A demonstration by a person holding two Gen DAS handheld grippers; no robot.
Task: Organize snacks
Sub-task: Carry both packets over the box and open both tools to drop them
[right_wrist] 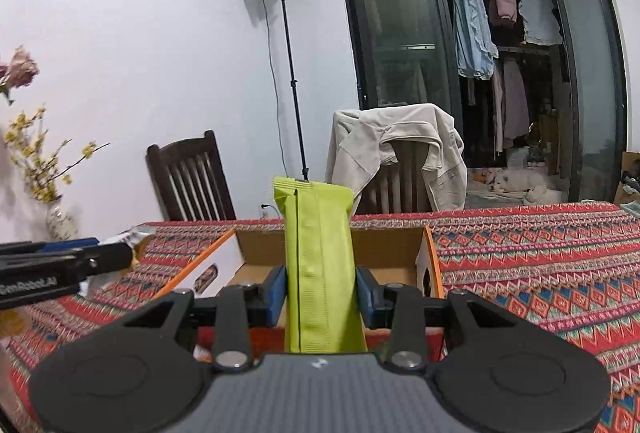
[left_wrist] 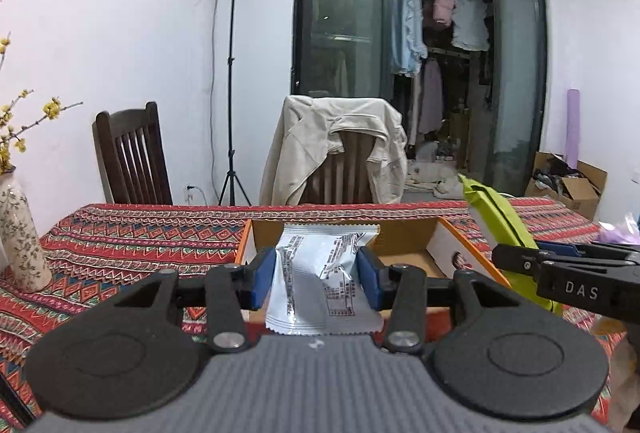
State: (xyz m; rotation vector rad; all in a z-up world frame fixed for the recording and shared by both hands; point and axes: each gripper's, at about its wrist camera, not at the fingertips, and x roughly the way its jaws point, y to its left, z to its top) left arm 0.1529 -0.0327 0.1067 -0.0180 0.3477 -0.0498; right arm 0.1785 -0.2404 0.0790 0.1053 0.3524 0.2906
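My left gripper is shut on a silver-white snack packet, its blue pads pressing both sides. The packet hangs in front of an open cardboard box with orange edges on the patterned tablecloth. My right gripper is shut on a long green snack packet that stands upright between its pads, in front of the same box. In the left wrist view the right gripper comes in from the right with the green packet. The right wrist view has the left gripper at its left edge with the packet's corner.
A red patterned tablecloth covers the table. A floral vase with yellow blossoms stands at the left. Two wooden chairs stand behind the table, one draped with a beige jacket. A lamp stand is by the wall.
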